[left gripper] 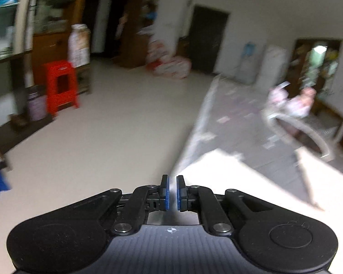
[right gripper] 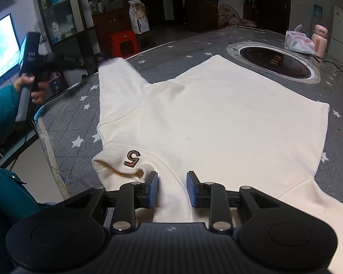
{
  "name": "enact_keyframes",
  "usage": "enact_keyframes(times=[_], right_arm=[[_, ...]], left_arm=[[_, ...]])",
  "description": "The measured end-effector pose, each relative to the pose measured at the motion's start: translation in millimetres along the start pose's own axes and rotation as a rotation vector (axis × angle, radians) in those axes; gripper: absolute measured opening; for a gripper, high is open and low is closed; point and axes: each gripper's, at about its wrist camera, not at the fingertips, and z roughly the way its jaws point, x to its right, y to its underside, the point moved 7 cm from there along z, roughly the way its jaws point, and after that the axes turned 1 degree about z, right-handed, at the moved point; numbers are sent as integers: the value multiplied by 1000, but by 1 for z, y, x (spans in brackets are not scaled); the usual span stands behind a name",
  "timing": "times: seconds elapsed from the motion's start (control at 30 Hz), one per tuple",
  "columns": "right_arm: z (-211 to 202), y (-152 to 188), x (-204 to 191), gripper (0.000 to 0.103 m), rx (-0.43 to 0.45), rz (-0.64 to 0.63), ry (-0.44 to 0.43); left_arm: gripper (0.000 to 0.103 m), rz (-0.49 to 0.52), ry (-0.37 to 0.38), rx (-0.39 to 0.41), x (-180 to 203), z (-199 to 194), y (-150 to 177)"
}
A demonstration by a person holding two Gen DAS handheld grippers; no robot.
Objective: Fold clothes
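A cream sweater [right gripper: 217, 118] lies spread flat on the grey star-print table [right gripper: 64, 123], its collar with a brown "5" [right gripper: 131, 156] near me. My right gripper [right gripper: 172, 188] is open, its blue pads on either side of a cloth ridge by the collar. The left sleeve [right gripper: 116, 86] stretches toward the table's far left edge. My left gripper [left gripper: 172, 193] is nearly closed with a narrow gap and looks empty; it is held in the air off the table's edge, seen in the right wrist view [right gripper: 32, 54]. A blurred part of the sweater [left gripper: 228, 171] shows in the left wrist view.
A round induction hob [right gripper: 274, 62] is set into the table behind the sweater. A tissue pack [right gripper: 299, 42] and pink bottle [right gripper: 319, 41] stand at the far right. A red stool [right gripper: 122, 43] and shelves stand on the floor beyond the table.
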Motion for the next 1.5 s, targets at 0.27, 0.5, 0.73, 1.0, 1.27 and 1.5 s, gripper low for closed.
enact_keyframes(times=[0.27, 0.5, 0.73, 1.0, 1.27, 1.5], right_arm=[[2, -3, -2, 32, -9, -16, 6], [2, -2, -4, 33, -3, -16, 9], [1, 0, -3, 33, 2, -12, 4], [-2, 1, -1, 33, 13, -11, -7], [-11, -1, 2, 34, 37, 15, -6], [-19, 0, 14, 34, 74, 74, 30]], left_arm=[[23, 120, 251, 10, 85, -25, -5], [24, 196, 304, -63, 138, 21, 3], [16, 209, 170, -21, 105, 20, 7], [13, 229, 67, -26, 88, 12, 8], [14, 233, 363, -41, 167, -19, -2], [14, 326, 562, -141, 244, -14, 30]])
